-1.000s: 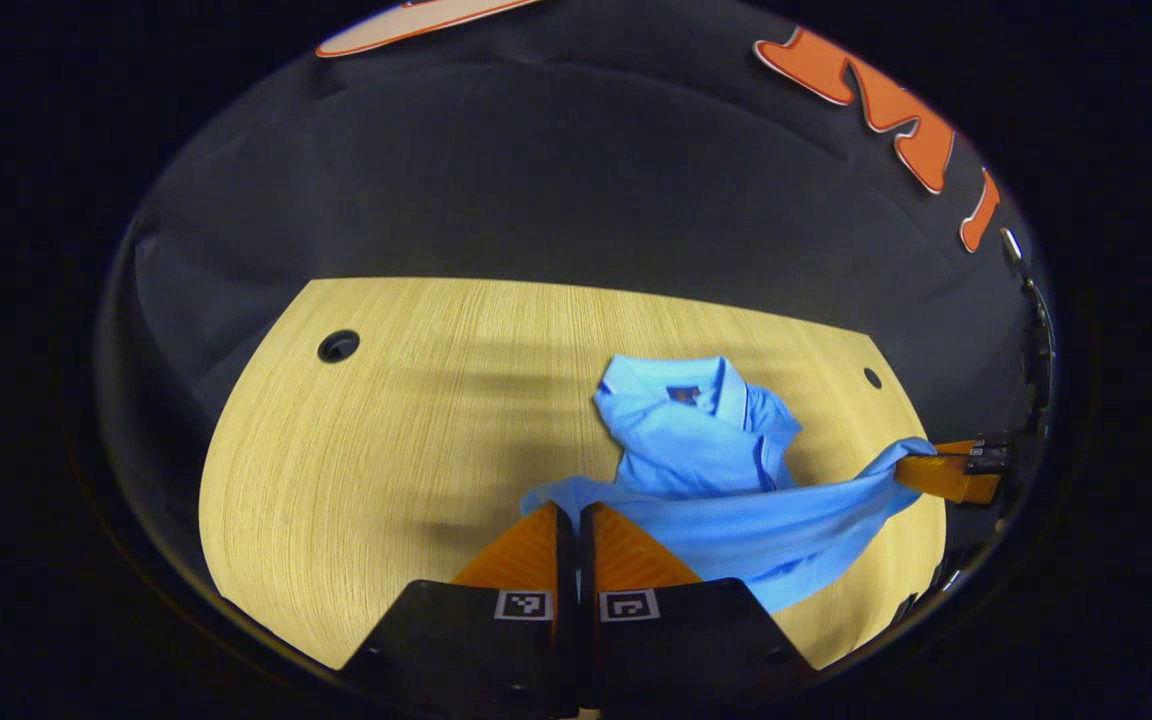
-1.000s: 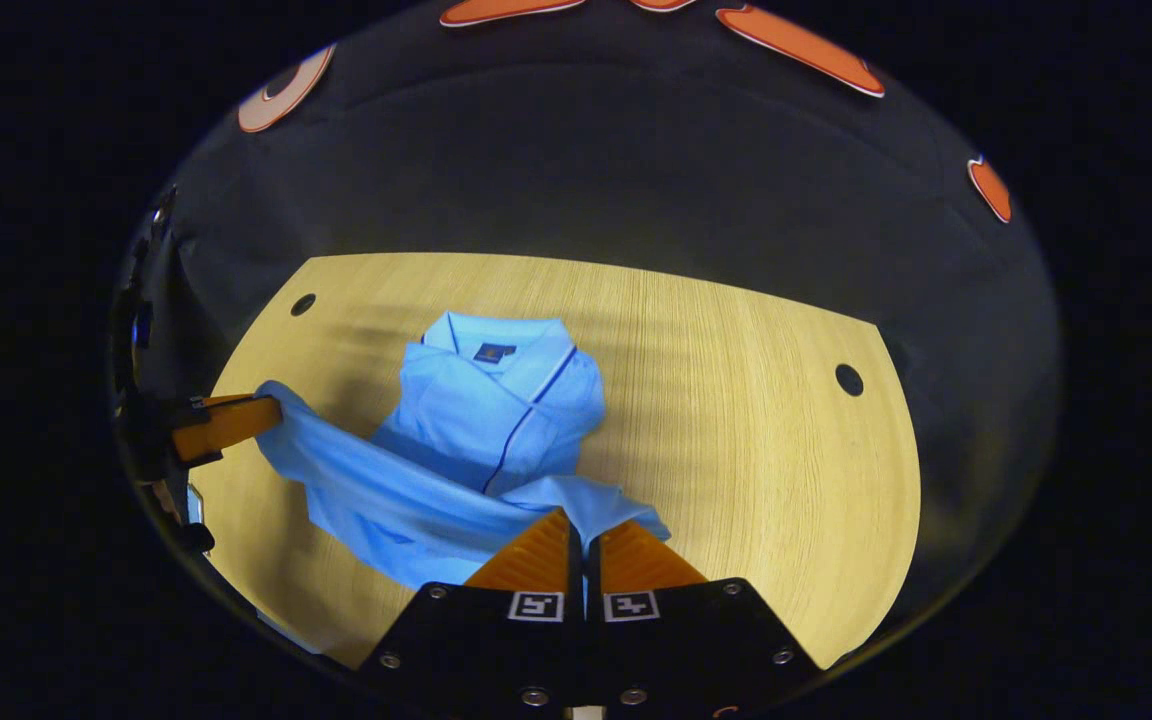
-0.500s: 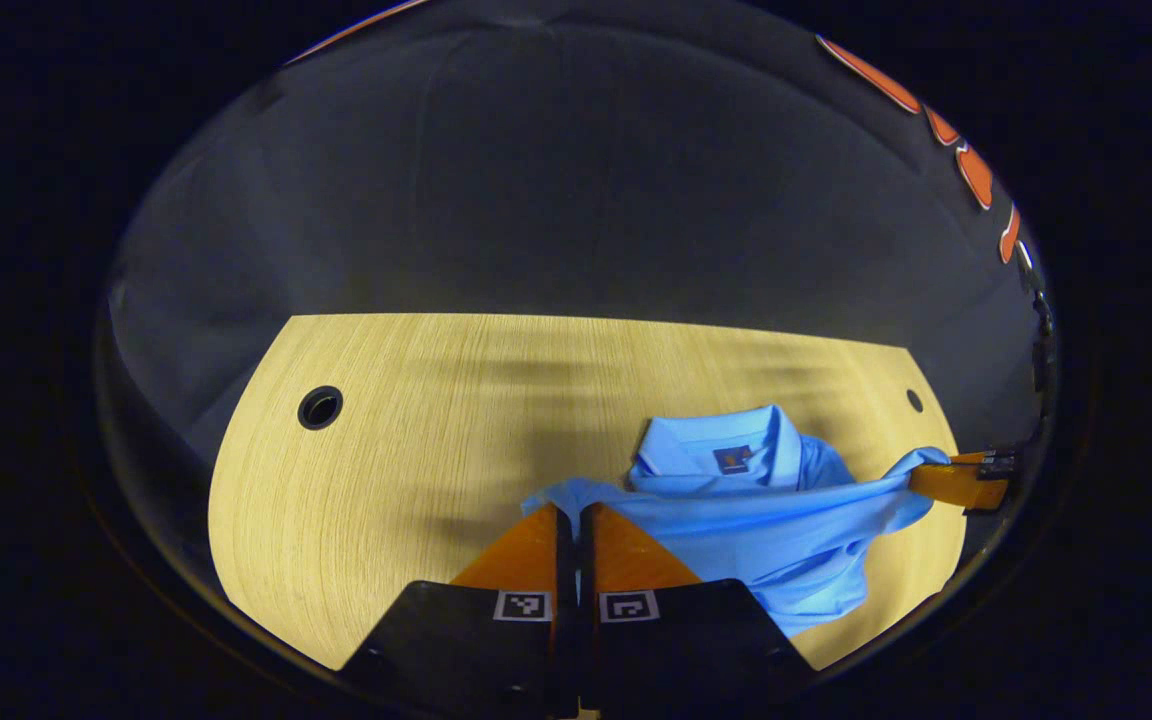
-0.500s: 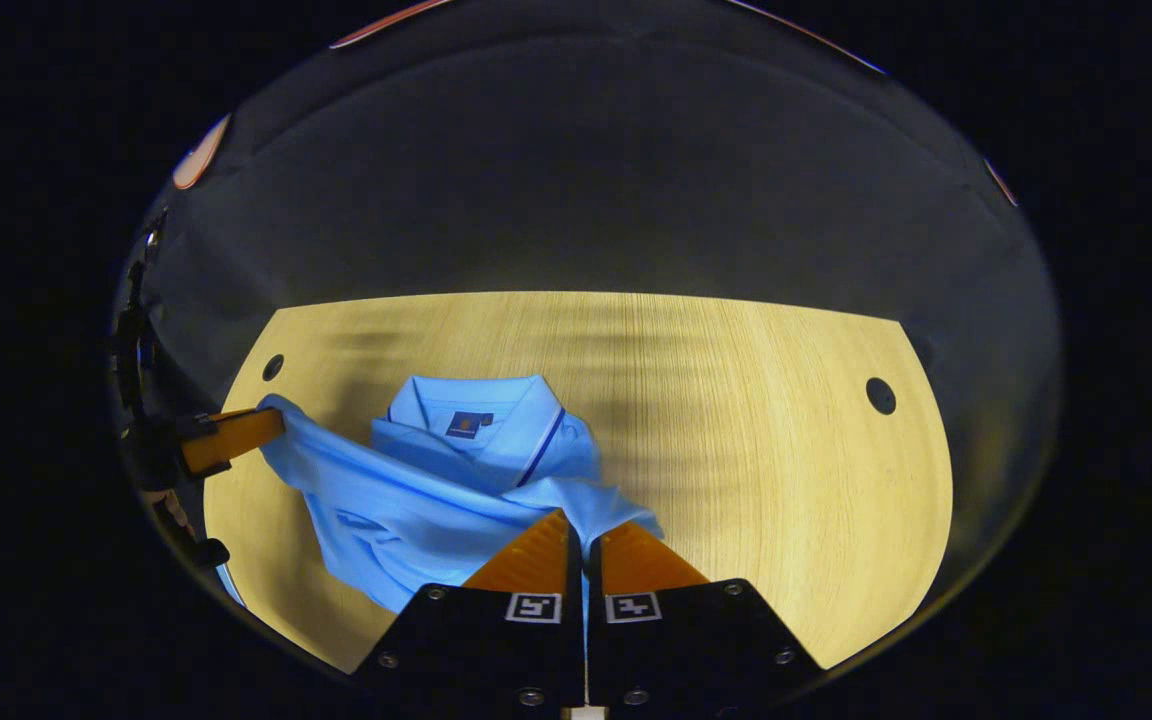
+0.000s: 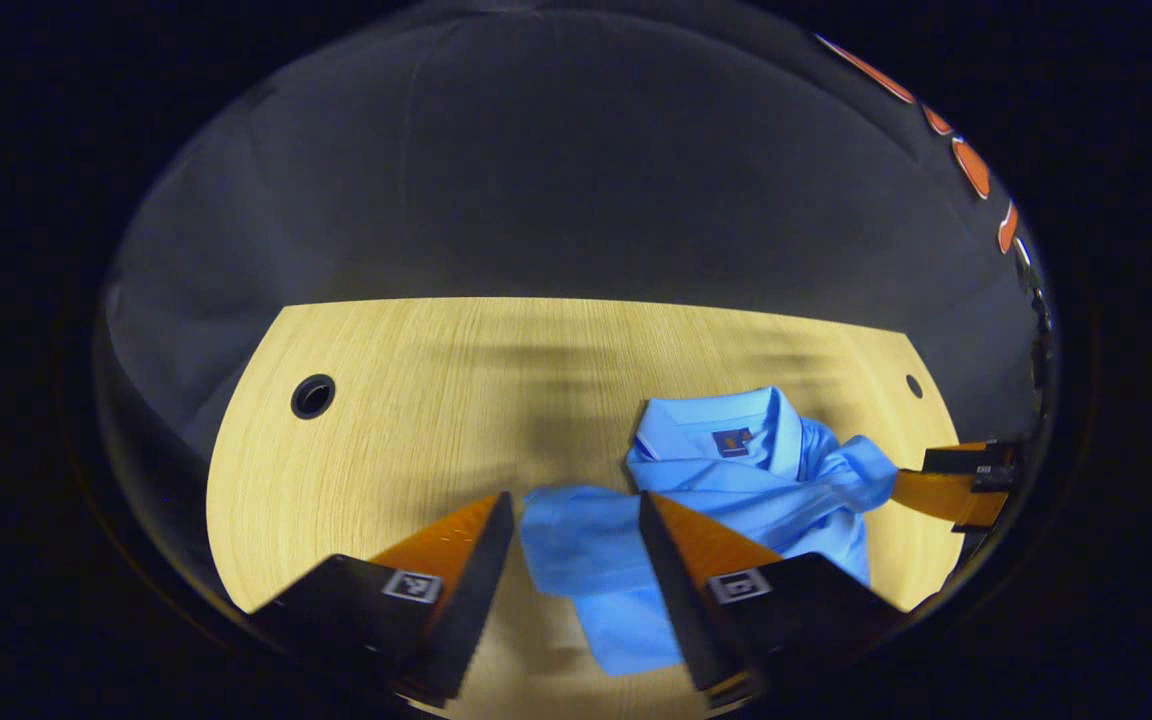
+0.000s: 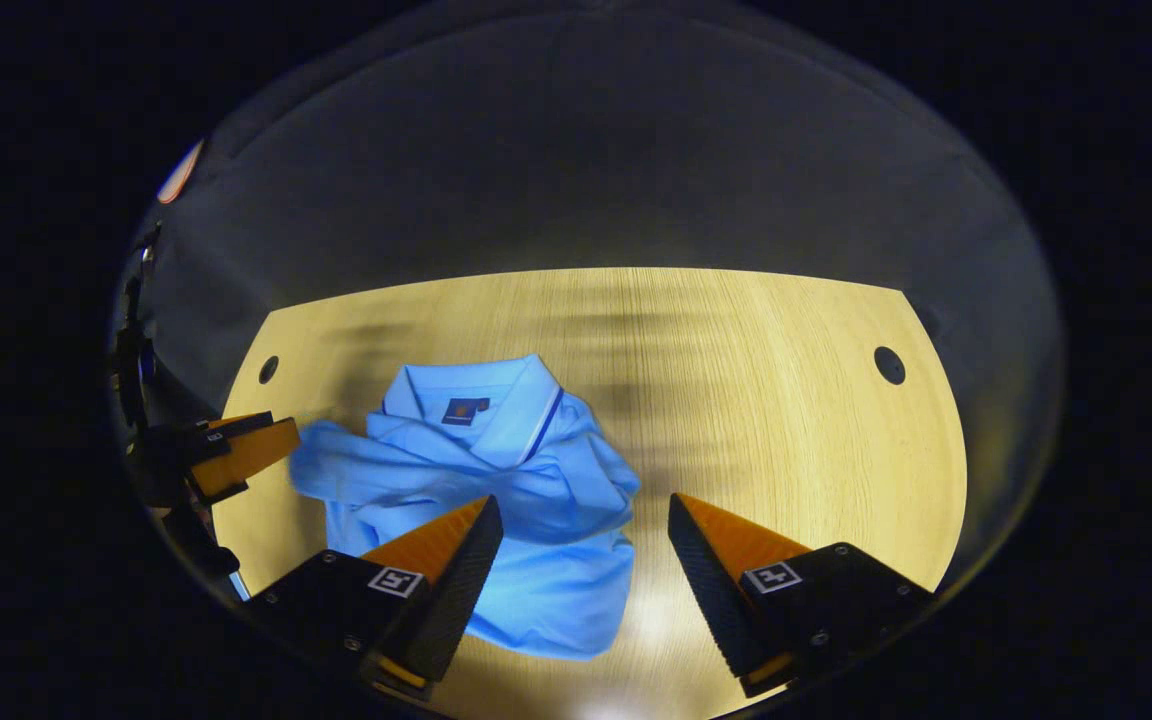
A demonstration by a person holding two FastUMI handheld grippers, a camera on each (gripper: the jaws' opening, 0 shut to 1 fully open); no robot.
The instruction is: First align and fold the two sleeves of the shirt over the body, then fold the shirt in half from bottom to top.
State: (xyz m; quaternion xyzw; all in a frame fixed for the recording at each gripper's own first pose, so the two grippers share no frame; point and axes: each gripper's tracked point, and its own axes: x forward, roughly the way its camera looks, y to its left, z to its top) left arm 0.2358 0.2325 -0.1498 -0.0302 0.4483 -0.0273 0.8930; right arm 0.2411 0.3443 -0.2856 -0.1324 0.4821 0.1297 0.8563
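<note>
The light blue collared shirt [image 6: 496, 480] is lying bunched on the pale wooden table [image 6: 786, 400], its collar pointing toward 12 o'clock. In the right gripper view, the right gripper [image 6: 581, 520] is hanging over the shirt's 3 o'clock edge, fingers spread wide and holding nothing. In the left gripper view, the left gripper [image 5: 576, 520] is hanging over the shirt's edge, fingers wide apart and empty too.

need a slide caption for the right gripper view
Open hand-held gripper above a loosely folded blue shirt on the wooden table.
</note>
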